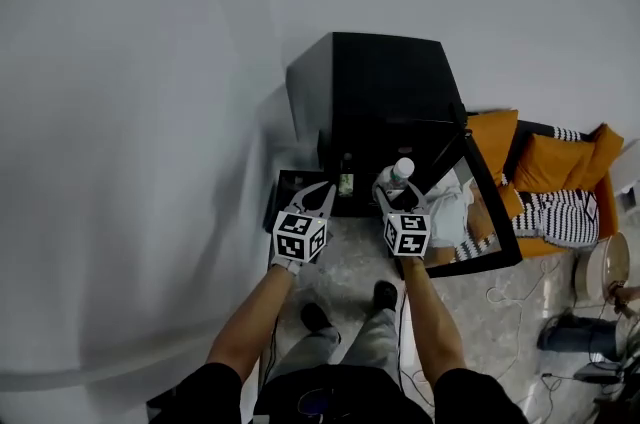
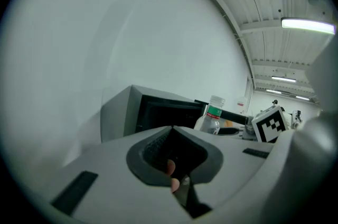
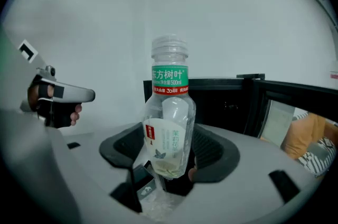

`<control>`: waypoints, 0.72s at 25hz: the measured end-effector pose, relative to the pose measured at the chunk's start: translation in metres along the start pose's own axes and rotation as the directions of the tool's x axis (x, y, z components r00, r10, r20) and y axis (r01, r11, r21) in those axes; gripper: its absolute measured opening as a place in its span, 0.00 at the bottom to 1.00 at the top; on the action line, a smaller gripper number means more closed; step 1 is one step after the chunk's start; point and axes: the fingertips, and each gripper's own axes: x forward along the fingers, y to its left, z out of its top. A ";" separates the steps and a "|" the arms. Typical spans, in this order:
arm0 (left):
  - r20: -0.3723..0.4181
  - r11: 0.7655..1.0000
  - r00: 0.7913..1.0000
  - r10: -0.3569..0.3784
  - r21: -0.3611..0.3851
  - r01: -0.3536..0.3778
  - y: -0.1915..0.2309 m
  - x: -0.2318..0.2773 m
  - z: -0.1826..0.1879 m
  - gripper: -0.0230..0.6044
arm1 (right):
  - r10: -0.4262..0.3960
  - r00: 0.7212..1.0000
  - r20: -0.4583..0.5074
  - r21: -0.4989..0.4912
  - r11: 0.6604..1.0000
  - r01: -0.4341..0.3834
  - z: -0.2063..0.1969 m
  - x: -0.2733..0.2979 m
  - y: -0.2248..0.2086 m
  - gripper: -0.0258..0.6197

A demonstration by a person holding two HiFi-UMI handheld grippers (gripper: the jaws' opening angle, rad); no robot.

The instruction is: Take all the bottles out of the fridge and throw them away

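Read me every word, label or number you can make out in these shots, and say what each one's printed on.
"东方树叶" and "500ml": green neck band of the clear plastic bottle.
Red strip under that band: too small to read.
White body label: vertical print, too blurred to read.
Black-and-white marker cube: patterns only, no text.

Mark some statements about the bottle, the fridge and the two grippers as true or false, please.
1. The right gripper holds a clear plastic bottle. True.
2. The bottle's cap is red. False: it is white.
3. The door of the black fridge is shut. False: it stands open, swung to the right in the head view.
4. The left gripper holds nothing. True: its jaws are together and empty.
5. The bottle is full. False: only a little liquid lies at its bottom.
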 end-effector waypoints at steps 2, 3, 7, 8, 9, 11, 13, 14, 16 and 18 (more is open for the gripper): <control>0.014 1.000 1.000 0.003 -0.007 -0.003 -0.002 -0.009 0.010 0.04 | 0.009 1.000 0.005 -0.004 1.000 -0.009 0.009 -0.012 0.007 0.49; 0.017 1.000 1.000 0.003 -0.009 -0.003 -0.004 -0.014 0.014 0.04 | 0.013 1.000 0.007 -0.007 1.000 -0.013 0.013 -0.018 0.010 0.49; 0.027 1.000 0.999 0.019 -0.015 -0.019 -0.003 -0.035 0.020 0.04 | 0.033 0.999 0.012 -0.037 0.999 -0.032 0.028 -0.038 0.023 0.49; 0.030 1.000 0.999 0.025 -0.017 -0.024 -0.002 -0.040 0.020 0.04 | 0.038 0.999 0.011 -0.045 0.998 -0.038 0.029 -0.041 0.027 0.49; 0.032 0.999 0.999 0.030 -0.020 -0.029 0.000 -0.045 0.020 0.04 | 0.044 0.999 0.009 -0.050 0.998 -0.043 0.031 -0.043 0.030 0.49; 0.036 0.999 0.999 0.040 -0.026 -0.039 0.004 -0.054 0.020 0.04 | 0.056 0.998 0.004 -0.055 0.997 -0.055 0.032 -0.045 0.036 0.49; 0.035 0.998 0.998 0.053 -0.032 -0.052 0.009 -0.063 0.020 0.04 | 0.070 0.998 -0.001 -0.055 0.996 -0.070 0.035 -0.046 0.043 0.49; 0.034 0.998 0.998 0.060 -0.033 -0.059 0.012 -0.067 0.021 0.04 | 0.078 0.997 -0.002 -0.057 0.995 -0.078 0.037 -0.046 0.048 0.49; 0.034 0.997 0.997 0.075 -0.032 -0.074 0.018 -0.075 0.023 0.04 | 0.097 0.995 -0.002 -0.063 0.993 -0.097 0.040 -0.045 0.058 0.49; 0.036 0.996 0.995 0.088 -0.032 -0.087 0.023 -0.084 0.025 0.04 | 0.117 0.993 -0.003 -0.072 0.990 -0.117 0.044 -0.043 0.069 0.49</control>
